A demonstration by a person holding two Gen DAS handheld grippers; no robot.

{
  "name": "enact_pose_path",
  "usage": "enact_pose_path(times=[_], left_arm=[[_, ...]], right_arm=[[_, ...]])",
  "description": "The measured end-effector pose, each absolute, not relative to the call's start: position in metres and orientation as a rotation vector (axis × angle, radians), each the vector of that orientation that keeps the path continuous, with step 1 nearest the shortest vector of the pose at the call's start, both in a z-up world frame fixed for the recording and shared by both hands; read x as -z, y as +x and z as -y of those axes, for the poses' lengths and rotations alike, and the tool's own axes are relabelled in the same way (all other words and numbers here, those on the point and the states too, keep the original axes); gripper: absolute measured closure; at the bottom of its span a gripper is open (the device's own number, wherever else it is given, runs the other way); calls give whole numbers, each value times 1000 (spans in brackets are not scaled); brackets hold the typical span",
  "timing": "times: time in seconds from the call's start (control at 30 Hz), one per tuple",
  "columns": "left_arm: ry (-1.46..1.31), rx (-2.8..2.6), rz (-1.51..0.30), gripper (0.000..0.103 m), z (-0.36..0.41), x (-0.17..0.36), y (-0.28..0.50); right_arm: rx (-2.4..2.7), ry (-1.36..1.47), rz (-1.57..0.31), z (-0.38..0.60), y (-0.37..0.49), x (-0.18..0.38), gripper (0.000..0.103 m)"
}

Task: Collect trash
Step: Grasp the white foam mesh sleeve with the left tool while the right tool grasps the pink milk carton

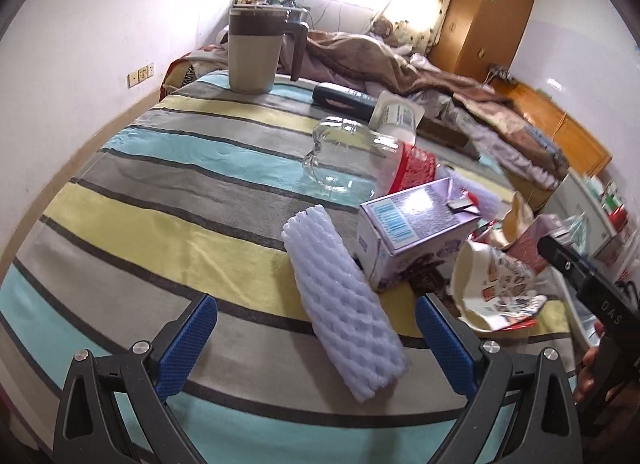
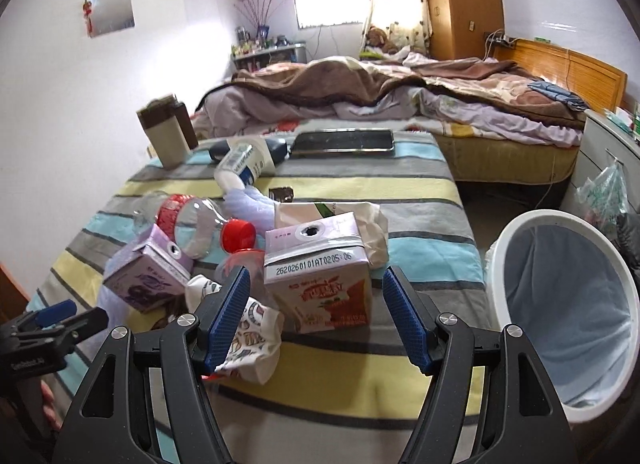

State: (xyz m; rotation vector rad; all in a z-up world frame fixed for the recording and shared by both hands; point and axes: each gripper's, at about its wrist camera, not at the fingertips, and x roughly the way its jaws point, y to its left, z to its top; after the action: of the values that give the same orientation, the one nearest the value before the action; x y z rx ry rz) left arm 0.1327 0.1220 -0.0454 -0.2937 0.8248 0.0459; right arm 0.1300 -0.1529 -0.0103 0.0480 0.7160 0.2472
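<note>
Right tool [image 2: 316, 316]: spread around red milk carton [image 2: 320, 284].
Left tool [image 1: 316, 344]: spread, foam sleeve [image 1: 344, 304] between.
Advice: square the pads on the carton's sides, then carry it right to the bin [image 2: 500, 248].

A tall beige plastic jug with a brown band [image 1: 251, 51] is standing at the far end of the striped cloth in yellow, blue and grey [image 1: 152, 199]. A flat black tray with a metal rim [image 2: 343, 141] is lying near it. Beyond, a rumpled brown blanket [image 2: 320, 81] is covering the bed beside an orange wooden wardrobe [image 1: 486, 11].
</note>
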Motion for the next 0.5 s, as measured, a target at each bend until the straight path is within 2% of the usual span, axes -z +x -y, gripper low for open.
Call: enact_pose_path(times=[0.03,0.2,0.3,0.33,0.37,0.5], left_arm=[[-294,-41,-819,16,-122,46,133],[-295,-7,-837,29,-119,48,144],[-279,18,-851,46,-112,50,148],[-269,22,-858,53,-110,51,149],[-257,19,-869,57,-107,52,149],[-257,18,-867,63,-105,54,147]], right_arm=[[-245,41,-722,151,132,11,33],[-212,16,-732,151,138,13,33],[-205,44,-740,156,141,14,33],[-209,61,-743,159,140,14,38],[-213,69,-743,159,141,14,44],[-204,46,-737,157,139,14,44]])
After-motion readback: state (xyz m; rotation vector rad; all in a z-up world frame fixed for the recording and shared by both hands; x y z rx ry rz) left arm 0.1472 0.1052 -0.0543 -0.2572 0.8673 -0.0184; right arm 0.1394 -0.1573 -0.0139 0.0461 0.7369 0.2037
